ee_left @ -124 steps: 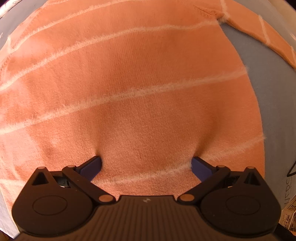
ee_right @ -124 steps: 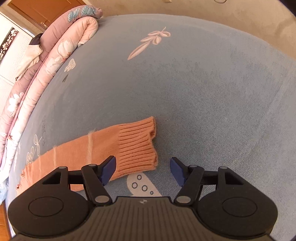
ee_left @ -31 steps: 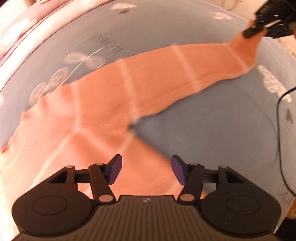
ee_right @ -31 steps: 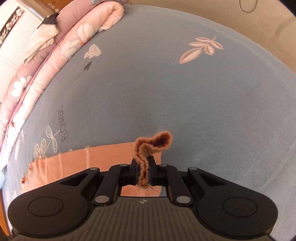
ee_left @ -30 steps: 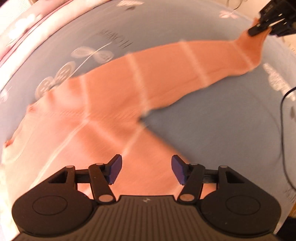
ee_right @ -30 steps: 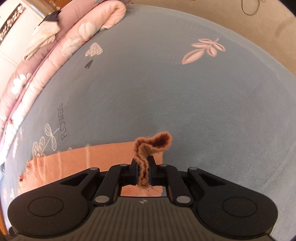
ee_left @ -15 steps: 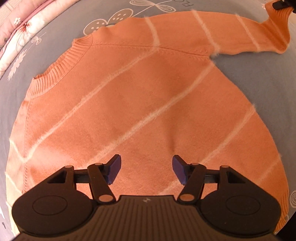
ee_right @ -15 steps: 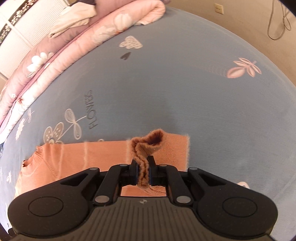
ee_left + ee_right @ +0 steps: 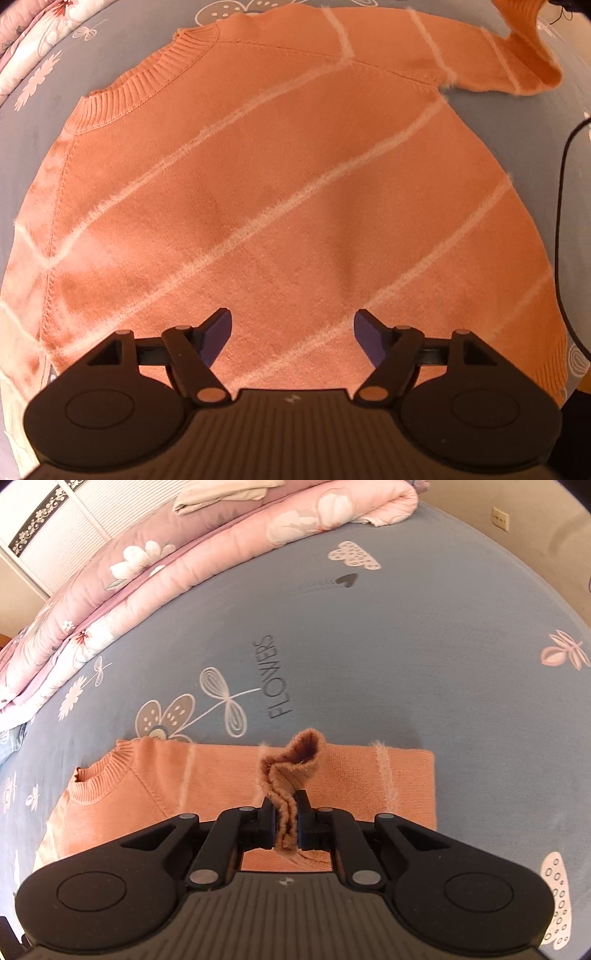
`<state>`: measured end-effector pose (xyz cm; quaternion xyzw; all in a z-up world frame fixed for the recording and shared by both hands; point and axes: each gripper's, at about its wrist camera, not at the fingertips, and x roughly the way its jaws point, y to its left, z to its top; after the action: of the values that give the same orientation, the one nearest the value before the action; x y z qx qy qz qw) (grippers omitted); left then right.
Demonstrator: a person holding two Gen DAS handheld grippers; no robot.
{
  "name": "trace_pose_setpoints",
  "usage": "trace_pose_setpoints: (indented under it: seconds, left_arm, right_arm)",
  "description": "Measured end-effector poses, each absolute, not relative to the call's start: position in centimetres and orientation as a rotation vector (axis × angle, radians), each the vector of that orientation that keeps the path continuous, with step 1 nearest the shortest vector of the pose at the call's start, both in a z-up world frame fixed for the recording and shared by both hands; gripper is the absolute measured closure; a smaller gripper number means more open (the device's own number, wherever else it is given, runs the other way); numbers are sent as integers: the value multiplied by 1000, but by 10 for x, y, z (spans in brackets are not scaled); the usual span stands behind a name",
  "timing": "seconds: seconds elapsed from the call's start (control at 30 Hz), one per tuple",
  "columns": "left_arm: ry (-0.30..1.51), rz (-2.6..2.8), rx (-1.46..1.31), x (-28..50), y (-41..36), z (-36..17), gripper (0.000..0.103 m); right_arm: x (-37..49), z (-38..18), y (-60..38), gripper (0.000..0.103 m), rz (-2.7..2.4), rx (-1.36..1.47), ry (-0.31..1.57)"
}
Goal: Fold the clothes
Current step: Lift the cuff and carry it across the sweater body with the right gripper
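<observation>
Lying flat, sweater (image 9: 280, 192): sleeve (image 9: 384, 775) runs sideways, neck (image 9: 140, 92) upper-left.

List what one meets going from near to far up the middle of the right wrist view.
Right tool clamped on the sweater cuff → folded-over orange sleeve → blue bedsheet with the "FLOWERS" print → rolled pink floral quilt at the far edge.

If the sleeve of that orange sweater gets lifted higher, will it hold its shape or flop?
Probably flop: the cuff crumples in the shut right gripper. The sweater looks soft, likely light, and its fuzzy knit shouldn't slip easily.
</observation>
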<state>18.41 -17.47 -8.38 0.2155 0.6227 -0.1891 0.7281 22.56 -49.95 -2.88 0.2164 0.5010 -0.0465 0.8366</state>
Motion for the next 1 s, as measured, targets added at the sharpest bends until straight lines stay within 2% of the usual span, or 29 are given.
trace_pose_setpoints:
  seconds: [0.47, 1.0]
  left_arm:
    - [1444, -421, 396, 184, -114, -94, 29]
    - [1506, -527, 299, 176, -58, -111, 26]
  right_arm:
    - [268, -10, -409, 91, -14, 403, 1050]
    - [294, -17, -283, 91, -12, 298, 1082]
